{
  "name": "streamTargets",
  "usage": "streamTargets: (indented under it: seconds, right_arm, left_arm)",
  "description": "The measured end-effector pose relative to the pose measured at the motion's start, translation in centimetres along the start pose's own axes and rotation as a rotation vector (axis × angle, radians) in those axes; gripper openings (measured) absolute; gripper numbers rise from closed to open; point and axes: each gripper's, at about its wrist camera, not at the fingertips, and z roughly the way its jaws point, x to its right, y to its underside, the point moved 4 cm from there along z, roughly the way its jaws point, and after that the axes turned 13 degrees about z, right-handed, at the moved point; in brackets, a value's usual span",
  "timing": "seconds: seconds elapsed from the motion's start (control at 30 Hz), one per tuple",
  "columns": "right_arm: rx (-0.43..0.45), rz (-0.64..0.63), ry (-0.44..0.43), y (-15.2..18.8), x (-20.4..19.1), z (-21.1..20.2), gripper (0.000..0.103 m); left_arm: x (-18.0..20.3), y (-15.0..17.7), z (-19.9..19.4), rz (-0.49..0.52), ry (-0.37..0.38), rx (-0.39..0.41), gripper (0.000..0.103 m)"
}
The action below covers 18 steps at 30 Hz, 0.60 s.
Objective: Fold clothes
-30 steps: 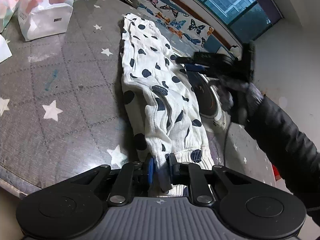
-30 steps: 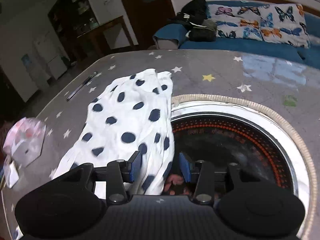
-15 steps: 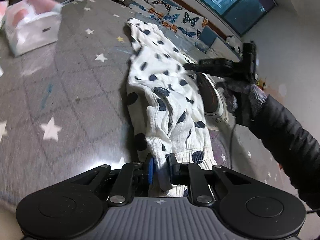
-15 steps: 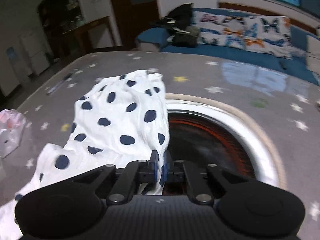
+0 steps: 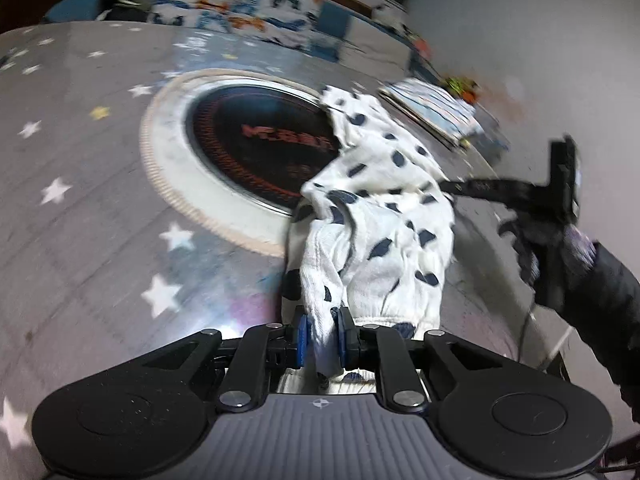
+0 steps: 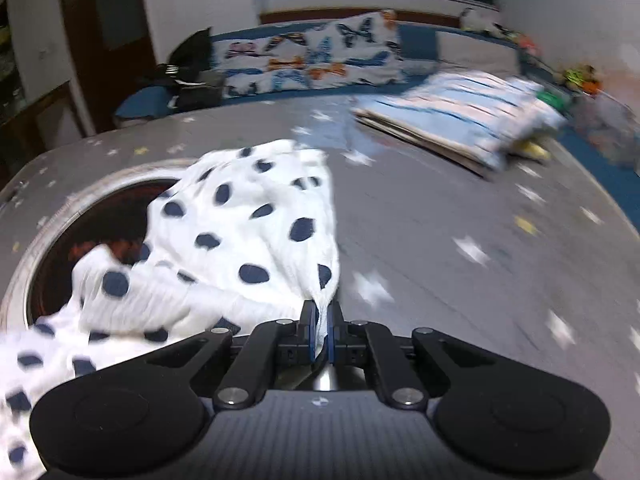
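White trousers with dark blue dots (image 5: 384, 236) hang bunched between both grippers above the grey star-patterned table (image 5: 92, 208). My left gripper (image 5: 323, 336) is shut on the gathered cuff end. In the right wrist view my right gripper (image 6: 320, 330) is shut on an edge of the dotted trousers (image 6: 248, 232), which drape leftward over the round cooktop (image 6: 68, 240). The right gripper (image 5: 452, 187) also shows in the left wrist view, reaching in from the right, held by a gloved hand (image 5: 548, 240) in a dark sleeve. Both views are motion-blurred.
A round black cooktop with a pale rim (image 5: 256, 152) is set into the table's middle. A folded blue-striped pile (image 6: 460, 124) lies at the far right of the table. Beyond the table is a blue sofa with butterfly cushions (image 6: 304, 56).
My right gripper shut on the trousers' edge. Both grippers have swung the garment to the right across the cooktop, and it is now more bunched. The folded pile has come into view.
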Motion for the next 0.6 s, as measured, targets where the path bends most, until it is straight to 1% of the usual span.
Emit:
streamTargets:
  seconds: [0.1, 0.13, 0.17, 0.23, 0.27, 0.33, 0.37, 0.43, 0.5, 0.6]
  right_arm:
    - [-0.032, 0.029, 0.001, 1.8, 2.0, -2.1, 0.007]
    - [-0.041, 0.034, -0.006, 2.3, 2.5, -2.8, 0.009]
    - [-0.043, 0.032, -0.014, 2.6, 2.8, -3.4, 0.015]
    - [-0.017, 0.028, -0.020, 2.2, 3.2, -4.3, 0.024]
    - [0.000, 0.026, -0.025, 2.0, 3.7, -4.7, 0.026]
    - [0.027, 0.022, -0.025, 0.3, 4.2, -4.4, 0.028]
    - [0.037, 0.018, -0.023, -0.4, 4.3, -4.0, 0.033]
    - [0.044, 0.002, -0.053, -2.6, 4.6, -2.4, 0.044]
    - [0.044, 0.010, -0.060, -4.4, 4.8, -0.6, 0.045]
    - [0.037, 0.040, -0.071, -6.6, 5.2, 2.4, 0.051]
  left_arm:
    - [-0.2, -0.2, 0.2, 0.024, 0.010, -0.020, 0.016]
    - [-0.2, -0.2, 0.2, 0.032, 0.014, -0.026, 0.016]
    - [-0.3, -0.3, 0.3, 0.040, 0.017, -0.033, 0.016]
    - [-0.6, -0.3, 0.1, 0.038, 0.016, -0.039, 0.017]
    - [-0.8, -0.3, 0.0, 0.032, 0.014, -0.040, 0.017]
    - [-0.8, -0.4, -0.2, 0.025, 0.006, -0.043, 0.017]
    - [-0.8, -0.4, -0.2, 0.024, -0.001, -0.045, 0.017]
    - [-0.7, -0.4, -0.3, 0.017, -0.016, -0.047, 0.020]
    - [-0.7, -0.2, -0.5, 0.007, -0.029, -0.049, 0.021]
    - [-0.9, -0.2, -0.6, -0.002, -0.051, -0.054, 0.021]
